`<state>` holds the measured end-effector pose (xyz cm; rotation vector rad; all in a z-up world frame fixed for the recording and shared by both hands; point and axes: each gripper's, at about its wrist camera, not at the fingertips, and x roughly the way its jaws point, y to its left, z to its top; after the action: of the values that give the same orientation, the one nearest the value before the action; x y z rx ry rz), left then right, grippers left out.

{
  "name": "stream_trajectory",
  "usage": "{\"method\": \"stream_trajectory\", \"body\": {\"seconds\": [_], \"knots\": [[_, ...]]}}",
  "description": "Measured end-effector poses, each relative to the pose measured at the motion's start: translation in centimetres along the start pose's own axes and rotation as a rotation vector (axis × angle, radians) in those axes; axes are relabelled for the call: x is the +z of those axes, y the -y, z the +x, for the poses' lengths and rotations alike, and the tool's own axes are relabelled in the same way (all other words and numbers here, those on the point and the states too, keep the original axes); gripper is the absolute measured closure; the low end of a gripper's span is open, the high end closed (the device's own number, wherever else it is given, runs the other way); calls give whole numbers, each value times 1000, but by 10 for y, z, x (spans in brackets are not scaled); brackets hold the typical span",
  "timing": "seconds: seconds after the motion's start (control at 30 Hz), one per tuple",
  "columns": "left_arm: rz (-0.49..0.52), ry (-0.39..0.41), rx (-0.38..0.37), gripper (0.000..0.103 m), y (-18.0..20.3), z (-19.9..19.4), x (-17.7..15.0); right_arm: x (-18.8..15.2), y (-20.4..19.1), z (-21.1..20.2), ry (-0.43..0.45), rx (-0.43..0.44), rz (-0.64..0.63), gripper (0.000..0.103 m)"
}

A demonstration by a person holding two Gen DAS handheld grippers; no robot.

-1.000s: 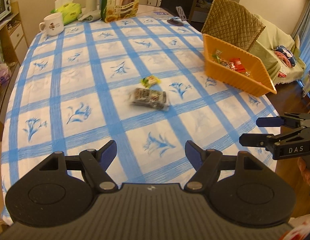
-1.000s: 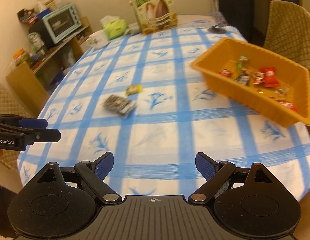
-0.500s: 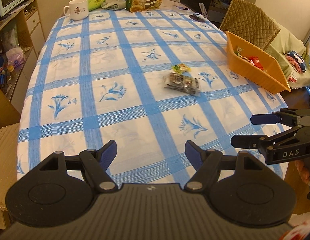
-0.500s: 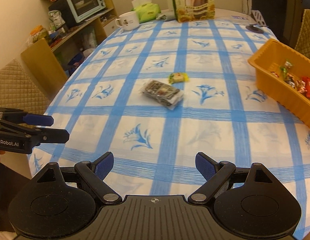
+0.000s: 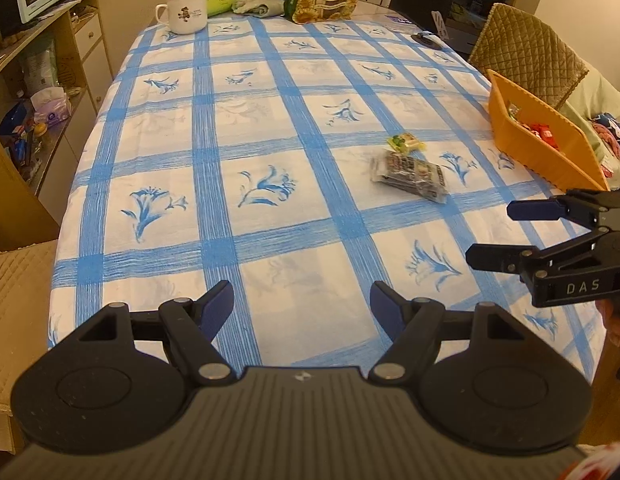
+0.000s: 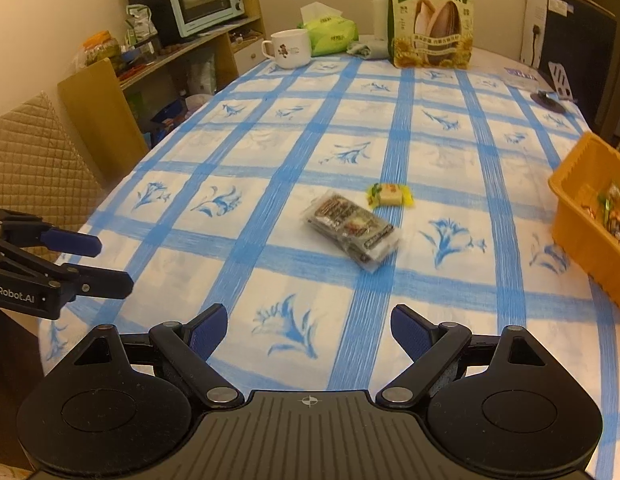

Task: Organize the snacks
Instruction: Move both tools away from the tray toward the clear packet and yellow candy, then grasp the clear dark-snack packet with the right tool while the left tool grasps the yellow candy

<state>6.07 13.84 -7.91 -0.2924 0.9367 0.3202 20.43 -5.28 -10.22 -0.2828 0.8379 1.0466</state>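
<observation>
Both views have been swung off the bin [image 6: 570, 216] toward the dark packet [image 6: 352, 230] and candy [image 6: 390, 196] lying mid-table; left gripper [image 5: 302, 302] and right gripper [image 6: 309, 330] are held apart, empty, ready for pickup.

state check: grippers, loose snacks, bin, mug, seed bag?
left gripper: open, empty
right gripper: open, empty
dark snack pack: flat on the tablecloth, outside the bin
yellow candy: on the tablecloth just behind the pack
orange bin: holds several snacks
white mug: upright
sunflower seed bag: standing upright
</observation>
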Motion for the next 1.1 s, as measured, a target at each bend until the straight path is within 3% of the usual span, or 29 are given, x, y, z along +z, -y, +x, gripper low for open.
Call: {"method": "stream_trajectory", "body": {"seconds": [0.5, 0.87, 1.1], "knots": [[-15, 9, 65, 30, -16, 36, 31, 34, 25, 65, 13, -7, -213, 16], [-30, 2, 85, 30, -23, 48, 45, 48, 23, 103, -31, 29, -327, 42], [-29, 1, 84, 30, -23, 51, 48, 53, 21, 108, -36, 69, -348, 51]]}}
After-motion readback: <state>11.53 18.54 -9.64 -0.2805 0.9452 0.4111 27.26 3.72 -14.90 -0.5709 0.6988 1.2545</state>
